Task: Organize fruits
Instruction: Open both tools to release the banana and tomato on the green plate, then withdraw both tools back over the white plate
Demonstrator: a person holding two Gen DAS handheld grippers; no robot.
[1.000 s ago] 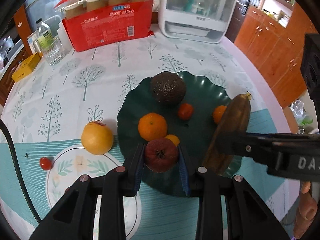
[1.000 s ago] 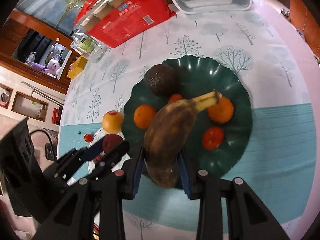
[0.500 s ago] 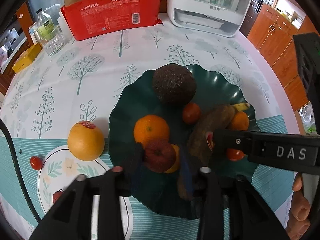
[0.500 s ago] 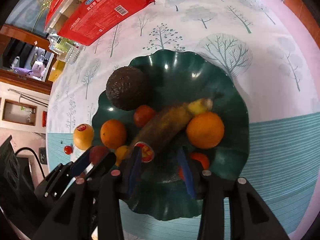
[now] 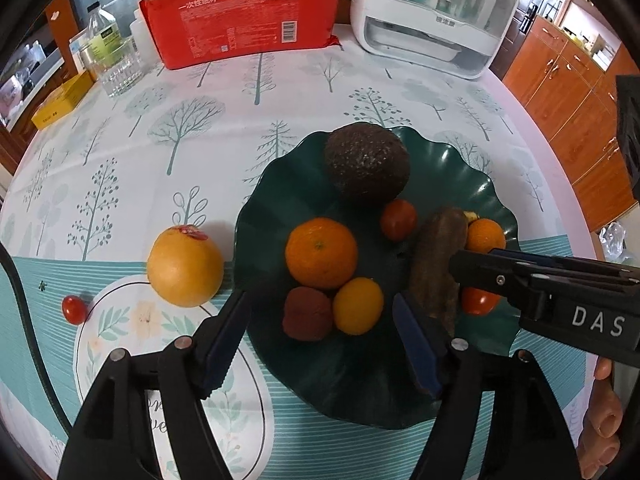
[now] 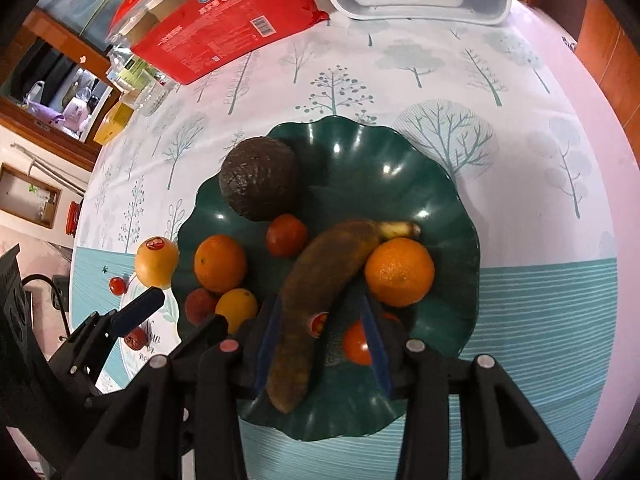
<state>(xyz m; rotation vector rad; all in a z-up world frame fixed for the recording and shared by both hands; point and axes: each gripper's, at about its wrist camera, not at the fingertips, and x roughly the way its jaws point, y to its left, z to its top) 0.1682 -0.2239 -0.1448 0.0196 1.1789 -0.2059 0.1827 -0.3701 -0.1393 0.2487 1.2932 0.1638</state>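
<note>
On the dark green scalloped plate (image 5: pixel 360 392) (image 6: pixel 440 184) lie an avocado (image 5: pixel 366 164), an orange (image 5: pixel 321 253), a mandarin (image 6: pixel 399 272), tomatoes and a small yellow citrus (image 5: pixel 357 306). A dark red fruit (image 5: pixel 307 312) rests on the plate between the jaws of my left gripper (image 5: pixel 320 342), which are opening and do not touch it. The brown banana (image 6: pixel 320 300) lies across the plate inside my right gripper (image 6: pixel 322 344); its jaws have loosened and the right pad stands off the peel.
A yellow-orange fruit with a sticker (image 5: pixel 185 266) and a cherry tomato (image 5: pixel 75 309) sit on the tablecloth left of the green plate, by a white floral plate (image 5: pixel 120 332). At the back stand a red paper-cup pack (image 5: pixel 244 20), a white appliance (image 5: pixel 432 20) and bottles (image 5: pixel 108 60).
The left jaws spread and let the dark red fruit go onto the green plate. The right gripper came down, laid the banana across the plate, and its jaws widened.
</note>
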